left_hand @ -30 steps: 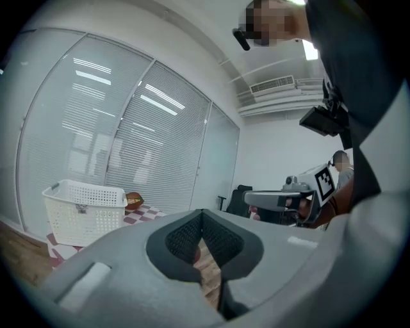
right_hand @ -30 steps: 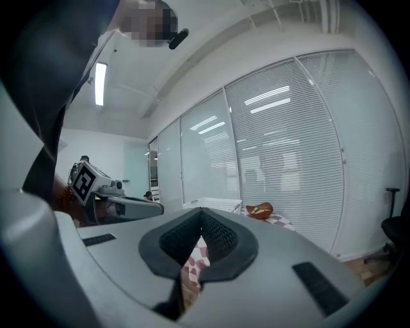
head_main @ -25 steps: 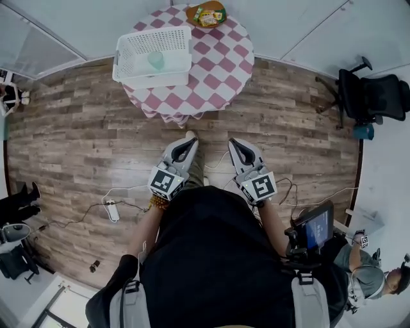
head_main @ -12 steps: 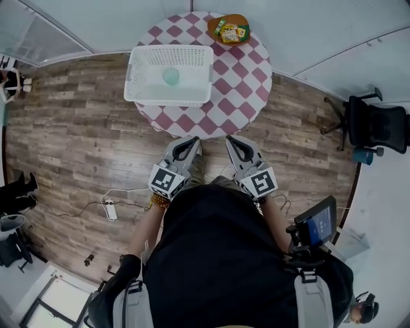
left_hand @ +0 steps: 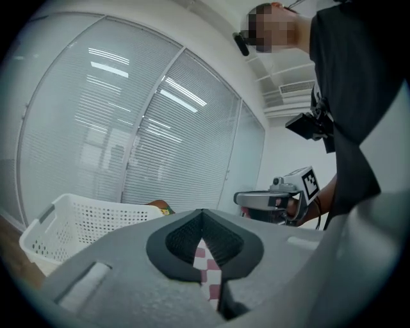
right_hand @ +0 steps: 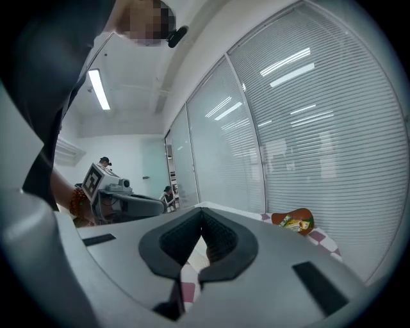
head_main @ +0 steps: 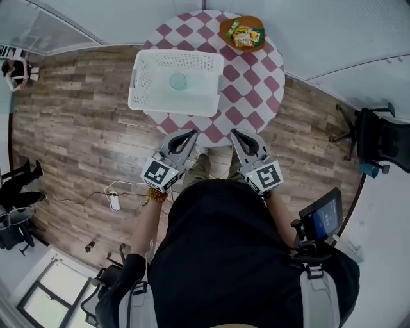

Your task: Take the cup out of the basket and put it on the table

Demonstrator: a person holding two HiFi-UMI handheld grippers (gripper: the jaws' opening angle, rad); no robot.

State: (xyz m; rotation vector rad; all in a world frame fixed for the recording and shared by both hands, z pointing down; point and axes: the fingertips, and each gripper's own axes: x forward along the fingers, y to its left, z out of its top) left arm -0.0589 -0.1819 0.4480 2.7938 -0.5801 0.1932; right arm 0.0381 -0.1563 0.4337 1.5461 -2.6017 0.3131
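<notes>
White basket (head_main: pixel 168 106), cup (head_main: pixel 178 81) inside, checked table (head_main: pixel 251 80)

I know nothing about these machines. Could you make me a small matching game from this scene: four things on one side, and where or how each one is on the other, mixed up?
Things:
1. cup
2. basket
3. brown dish
4. left gripper

Places or states:
A. at the far edge of the table, with snack packets in it
B. shut and empty, in front of the table
C. inside the basket
D. white, on the left part of the table in the head view

Pairs: 1-C, 2-D, 3-A, 4-B.
</notes>
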